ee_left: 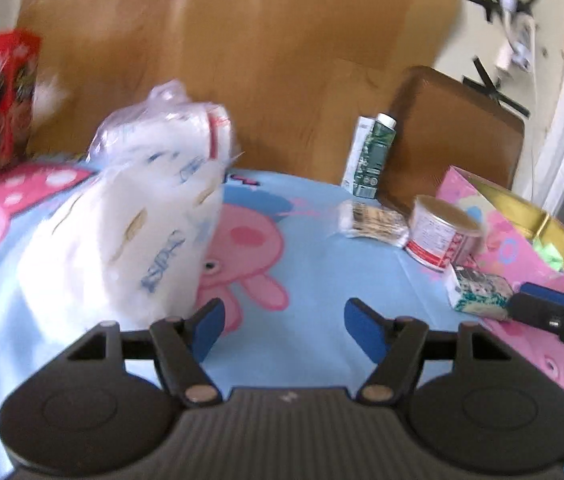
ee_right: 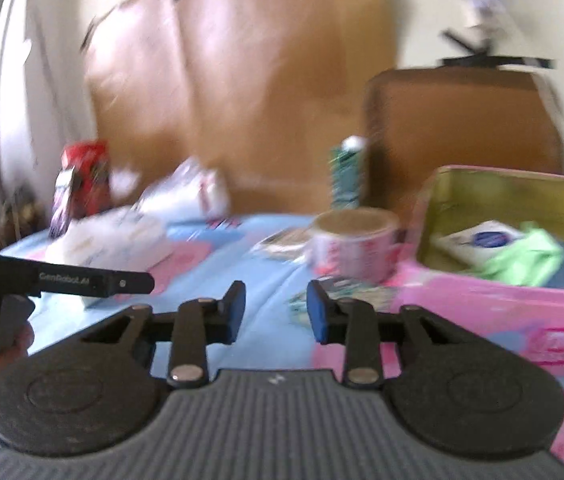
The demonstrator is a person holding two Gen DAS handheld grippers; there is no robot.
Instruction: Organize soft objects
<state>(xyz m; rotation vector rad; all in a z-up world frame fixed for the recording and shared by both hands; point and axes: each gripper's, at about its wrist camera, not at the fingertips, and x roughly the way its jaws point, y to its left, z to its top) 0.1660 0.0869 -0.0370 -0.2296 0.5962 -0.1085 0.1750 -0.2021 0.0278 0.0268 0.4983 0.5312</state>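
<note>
A white soft tissue pack (ee_left: 122,232) in clear plastic lies on the blue cartoon cloth (ee_left: 314,264), just left of my left gripper (ee_left: 282,324), which is open and empty beside it. The pack also shows in the right wrist view (ee_right: 114,240). My right gripper (ee_right: 276,312) is open and empty above the cloth. A pink box (ee_right: 494,300) with a gold inside stands at the right and holds a white packet (ee_right: 478,240) and green cloth (ee_right: 530,260). The box also shows in the left wrist view (ee_left: 522,232).
A red box (ee_left: 6,96) stands at the far left. A green carton (ee_left: 370,156), a flat wrapped packet (ee_left: 374,224), a tin can (ee_left: 442,236) and a small patterned box (ee_left: 478,292) sit by the pink box. Brown cardboard (ee_left: 242,60) backs the table.
</note>
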